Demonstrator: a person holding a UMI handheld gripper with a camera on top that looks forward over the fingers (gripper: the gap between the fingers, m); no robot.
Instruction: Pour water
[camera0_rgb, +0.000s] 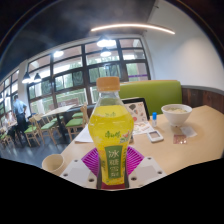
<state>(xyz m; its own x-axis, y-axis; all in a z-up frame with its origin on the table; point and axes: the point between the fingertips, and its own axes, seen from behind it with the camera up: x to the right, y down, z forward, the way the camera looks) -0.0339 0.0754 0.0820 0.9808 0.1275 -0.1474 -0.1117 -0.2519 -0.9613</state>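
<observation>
2 fingers (109, 166) clamp the upright bottle (111, 140), lifted above the table (195, 135).

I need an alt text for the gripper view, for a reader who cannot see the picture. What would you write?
A bottle of yellow drink with an orange cap stands upright between the gripper's two pink-padded fingers, which close on its lower part. It is above a light table bearing a white bowl and a small cup. Beyond are a green bench and large windows.

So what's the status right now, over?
Gripper shut on bottle, upright, cap on. Yellow cup just beside. Nothing poured yet. White bowl beyond, clear of path.
</observation>
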